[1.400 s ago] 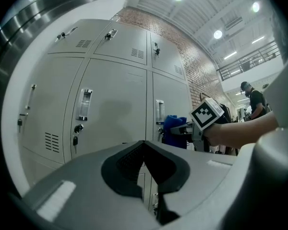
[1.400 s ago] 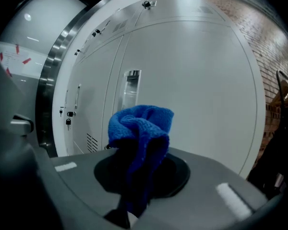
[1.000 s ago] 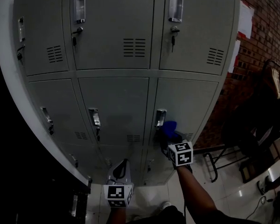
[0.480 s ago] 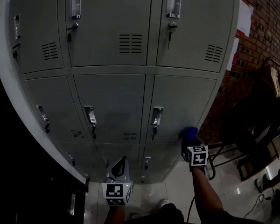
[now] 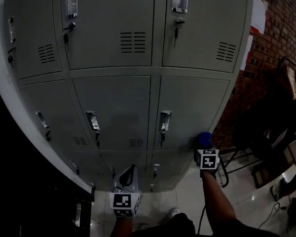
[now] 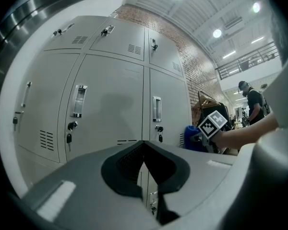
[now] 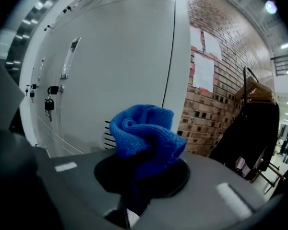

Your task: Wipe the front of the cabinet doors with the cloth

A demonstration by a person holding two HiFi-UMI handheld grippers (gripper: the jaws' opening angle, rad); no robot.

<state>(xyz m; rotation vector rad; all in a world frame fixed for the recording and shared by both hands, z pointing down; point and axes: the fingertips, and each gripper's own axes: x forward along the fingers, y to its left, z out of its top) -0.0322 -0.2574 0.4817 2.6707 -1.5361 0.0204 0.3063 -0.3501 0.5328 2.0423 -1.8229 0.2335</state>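
Observation:
A bank of grey metal cabinet doors [image 5: 113,107] fills the head view, each with a chrome handle and a key lock. My right gripper [image 5: 203,143] is shut on a bunched blue cloth [image 5: 203,138], held against the lower right corner of the middle-row right door [image 5: 192,107]. In the right gripper view the cloth [image 7: 145,133] bulges out of the jaws next to the door's vent slots. My left gripper [image 5: 129,175] hangs low in front of the bottom doors, shut with nothing in it [image 6: 144,163].
A brick wall [image 5: 278,28] with white papers stands to the right of the cabinets. A dark chair frame and hanging clothes [image 5: 281,117] sit by it. Glossy tiled floor [image 5: 246,201] lies below. A person stands far off [image 6: 253,102].
My right gripper carried the cloth rightward across the middle-row right door, from beside its handle to the door's lower right corner. The left gripper stayed put.

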